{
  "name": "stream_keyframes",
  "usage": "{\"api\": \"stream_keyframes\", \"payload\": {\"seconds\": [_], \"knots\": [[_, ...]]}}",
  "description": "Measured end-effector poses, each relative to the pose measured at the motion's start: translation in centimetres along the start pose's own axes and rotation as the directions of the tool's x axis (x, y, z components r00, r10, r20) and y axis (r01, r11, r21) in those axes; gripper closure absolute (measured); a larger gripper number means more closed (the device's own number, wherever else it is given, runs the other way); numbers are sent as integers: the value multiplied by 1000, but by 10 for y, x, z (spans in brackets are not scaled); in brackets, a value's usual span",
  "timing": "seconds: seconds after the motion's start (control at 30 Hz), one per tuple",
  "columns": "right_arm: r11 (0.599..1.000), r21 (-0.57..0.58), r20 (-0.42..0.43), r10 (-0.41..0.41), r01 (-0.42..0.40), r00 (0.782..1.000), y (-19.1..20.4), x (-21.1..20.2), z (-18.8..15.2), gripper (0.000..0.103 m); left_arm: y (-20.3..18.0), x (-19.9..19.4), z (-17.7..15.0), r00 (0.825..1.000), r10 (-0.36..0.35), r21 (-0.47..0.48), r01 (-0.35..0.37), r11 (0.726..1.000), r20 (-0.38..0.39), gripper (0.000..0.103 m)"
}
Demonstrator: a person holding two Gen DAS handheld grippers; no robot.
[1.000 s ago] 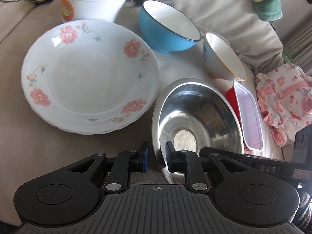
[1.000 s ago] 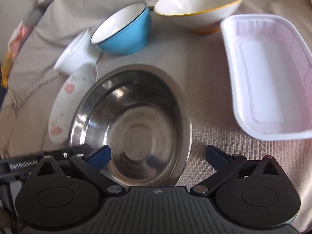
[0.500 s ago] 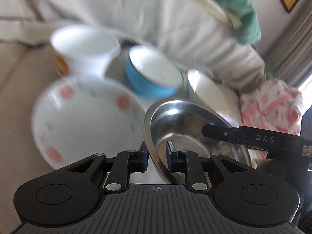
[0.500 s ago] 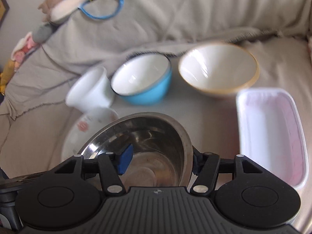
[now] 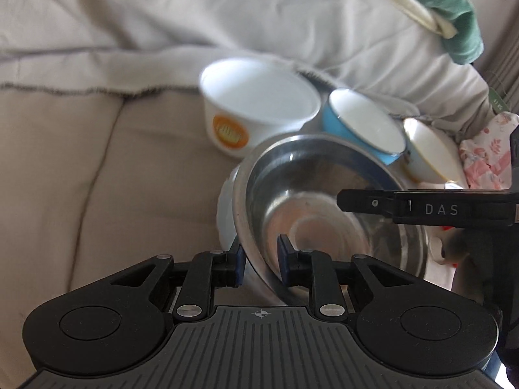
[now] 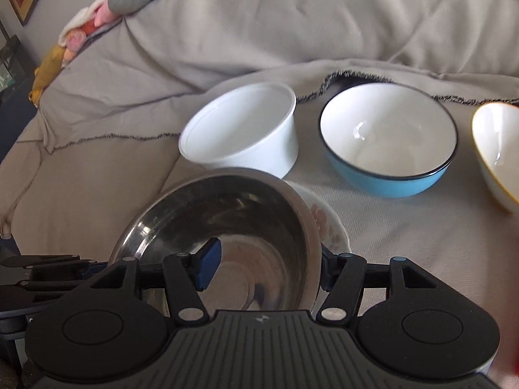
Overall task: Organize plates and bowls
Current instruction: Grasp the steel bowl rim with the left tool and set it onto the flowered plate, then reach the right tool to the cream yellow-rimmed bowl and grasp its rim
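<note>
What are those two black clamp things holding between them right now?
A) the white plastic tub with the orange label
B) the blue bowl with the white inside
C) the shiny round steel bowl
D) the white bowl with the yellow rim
C: the shiny round steel bowl has its rim pinched by the left gripper and the right gripper, each with one jaw inside and one outside the bowl.
</note>
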State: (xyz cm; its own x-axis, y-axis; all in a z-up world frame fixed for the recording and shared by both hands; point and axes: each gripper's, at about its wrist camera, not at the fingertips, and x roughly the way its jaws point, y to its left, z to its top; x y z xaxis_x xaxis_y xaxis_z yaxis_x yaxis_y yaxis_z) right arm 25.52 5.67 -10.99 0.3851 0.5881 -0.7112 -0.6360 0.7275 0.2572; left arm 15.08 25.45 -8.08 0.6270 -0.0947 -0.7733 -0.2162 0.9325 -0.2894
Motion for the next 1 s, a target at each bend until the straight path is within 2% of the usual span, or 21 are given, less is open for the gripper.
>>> {"api": "stream_keyframes", "payload": {"seconds": [0.1,0.2,0.33,0.53,0.6,0.7,0.8,0.87,0.93,1.0], "knots": [[1000,-24,-19,-19,19,1000,-3,9,-6,42,6,12,-4,999,-9,-5,9,1000,-31,81],[999,-25,-28,-42,42,999,-6,16,-9,42,7,17,-5,999,-28,-5,28,1000,-36,81],[999,-20,-26,-41,40,999,-11,22,-11,43,5,17,-3,1000,-13,-3,13,1000,-27,81],[992,-93,96,-71,80,993,-8,-12,-13,41,2,-4,2,999,39,16,-39,999,-18,80],[992,-94,131,-71,84,989,-14,-28,-13,37,0,-15,5,997,72,22,-72,997,-11,80],[990,-59,171,-115,127,978,-36,-53,-16,35,-7,-33,12,993,117,22,-117,993,24,80],[981,2,189,-193,196,963,-70,-76,-22,31,-21,-45,19,990,122,14,-124,992,74,80],[967,54,199,-256,250,946,-97,-92,-27,29,-36,-47,23,990,95,17,-98,995,101,80],[945,114,217,-324,306,921,-127,-112,-38,25,-56,-41,26,993,42,35,-46,998,108,80],[904,190,230,-421,384,878,-159,-129,-46,22,-81,-22,27,996,-38,47,34,998,83,80]]}}
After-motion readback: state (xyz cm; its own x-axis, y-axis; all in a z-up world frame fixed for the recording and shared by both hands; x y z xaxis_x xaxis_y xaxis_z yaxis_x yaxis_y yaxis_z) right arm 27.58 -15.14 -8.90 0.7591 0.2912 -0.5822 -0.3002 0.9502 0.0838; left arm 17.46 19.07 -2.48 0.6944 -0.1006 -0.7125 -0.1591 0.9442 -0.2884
